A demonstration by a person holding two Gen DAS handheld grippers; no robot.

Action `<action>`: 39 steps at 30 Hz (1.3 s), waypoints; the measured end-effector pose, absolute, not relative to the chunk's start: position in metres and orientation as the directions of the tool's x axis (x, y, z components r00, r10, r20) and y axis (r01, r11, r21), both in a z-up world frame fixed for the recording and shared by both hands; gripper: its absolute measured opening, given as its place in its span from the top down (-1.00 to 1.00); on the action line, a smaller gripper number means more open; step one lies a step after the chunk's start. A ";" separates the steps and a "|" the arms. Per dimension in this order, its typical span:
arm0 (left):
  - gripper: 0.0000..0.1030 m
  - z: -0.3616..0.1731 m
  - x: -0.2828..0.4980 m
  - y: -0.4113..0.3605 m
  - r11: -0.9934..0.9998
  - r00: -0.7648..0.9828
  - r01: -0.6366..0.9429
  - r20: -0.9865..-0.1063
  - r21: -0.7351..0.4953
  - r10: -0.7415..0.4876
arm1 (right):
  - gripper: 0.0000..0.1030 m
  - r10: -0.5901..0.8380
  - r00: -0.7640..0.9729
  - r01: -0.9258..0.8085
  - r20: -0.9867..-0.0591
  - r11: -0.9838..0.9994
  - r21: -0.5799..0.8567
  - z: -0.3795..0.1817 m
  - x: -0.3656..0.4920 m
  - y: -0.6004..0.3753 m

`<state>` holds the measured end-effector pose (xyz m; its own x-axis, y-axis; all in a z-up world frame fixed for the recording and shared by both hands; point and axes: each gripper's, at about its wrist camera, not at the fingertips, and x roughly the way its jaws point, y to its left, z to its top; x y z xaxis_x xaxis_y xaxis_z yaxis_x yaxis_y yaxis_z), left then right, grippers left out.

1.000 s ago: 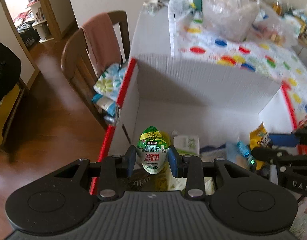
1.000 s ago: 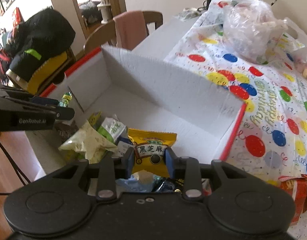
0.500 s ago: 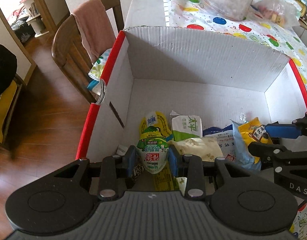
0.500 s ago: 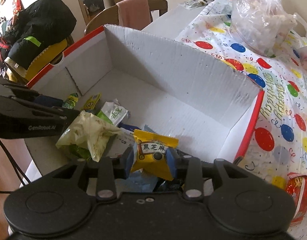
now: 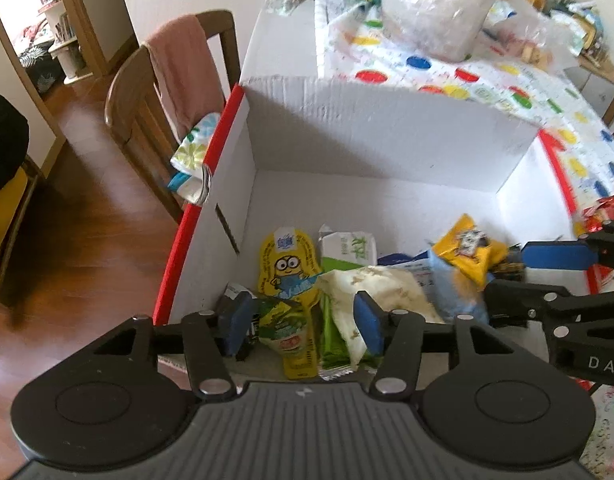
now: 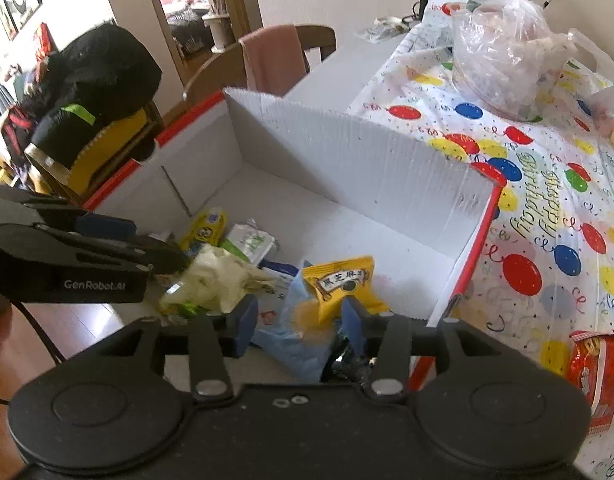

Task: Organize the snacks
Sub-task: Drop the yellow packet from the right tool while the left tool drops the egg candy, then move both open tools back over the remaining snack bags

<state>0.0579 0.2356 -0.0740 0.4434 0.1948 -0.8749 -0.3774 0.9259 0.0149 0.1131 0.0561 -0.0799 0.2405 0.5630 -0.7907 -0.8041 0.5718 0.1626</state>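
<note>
Both hand-held grippers hang over the near end of the white cardboard box (image 5: 387, 140), each with its fingers spread.

The left hand-held gripper (image 5: 303, 326) is apart, and the green-and-white snack cup (image 5: 285, 326) lies loose between its pads on the heap of packets. The right hand-held gripper (image 6: 295, 322) is also apart; the yellow sesame packet (image 6: 341, 282) sits tilted on a pale blue bag (image 6: 297, 330), touching or just beside the right pad. A Minion pouch (image 5: 289, 264) lies flat nearby. The box stands on the table beside a balloon-print cloth (image 6: 547, 208).
</note>
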 end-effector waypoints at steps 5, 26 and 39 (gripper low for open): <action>-0.24 -0.054 0.049 0.222 0.933 0.496 -0.361 -0.848 -0.005 0.187 | -0.11 0.603 0.257 -0.796 -0.756 0.575 0.188 -0.063 0.109 0.041; -0.54 0.004 0.037 0.149 0.955 0.674 -0.288 -0.724 -0.078 0.144 | -0.85 0.683 0.362 -0.738 -0.635 0.626 0.253 -0.012 0.110 -0.059; -0.54 -0.006 0.073 0.069 0.962 0.686 -0.241 -0.724 -0.128 0.075 | -0.99 0.649 0.413 -0.702 -0.639 0.674 0.231 -0.016 0.144 -0.142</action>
<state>0.0733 0.0690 -0.0055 0.6857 0.0753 -0.7240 -0.2411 0.9620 -0.1284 0.1435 -0.1420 -0.0156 0.4135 0.6489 -0.6387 -0.7017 0.6741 0.2306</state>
